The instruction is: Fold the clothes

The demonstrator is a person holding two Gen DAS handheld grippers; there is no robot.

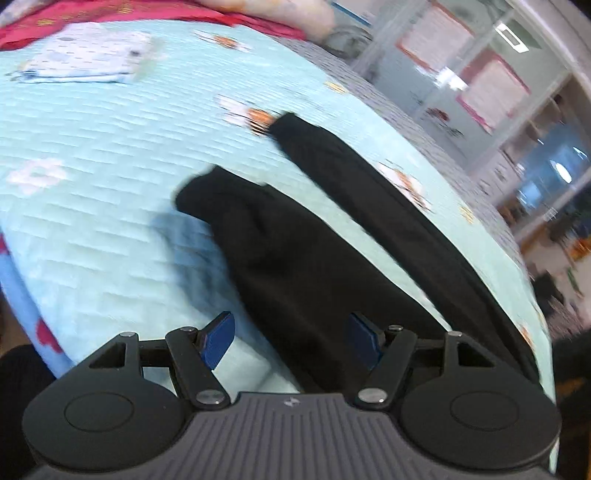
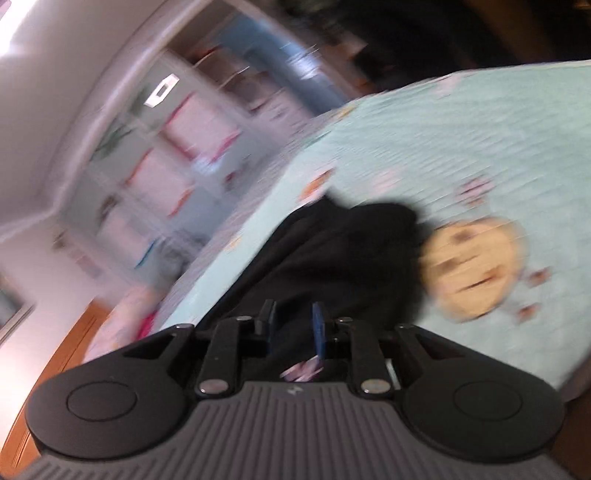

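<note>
Trousers, black (image 1: 295,266), lie on the bed (image 1: 110,184) near its right edge, waist end toward the cameras, two legs running away from the near edge and splayed apart with bedspread showing between them. Left gripper (image 1: 291,341) hovers just above the waist end, fingers (image 1: 218,338) spread wide with nothing between them. Right gripper (image 2: 293,326) sits low over black fabric (image 2: 332,258); its fingers are close together with cloth between them, but blur keeps me from telling whether they actually pinch it. Legs are not laid on each other, so this garment reads as still unfolded; lengthwise fold and at least one crosswise fold look left to do. Further off, toward the far left corner, a folded white patterned garment (image 1: 92,51) rests flat, so one piece looks done. Red cloth (image 1: 110,14) lies along the far edge.
</note>
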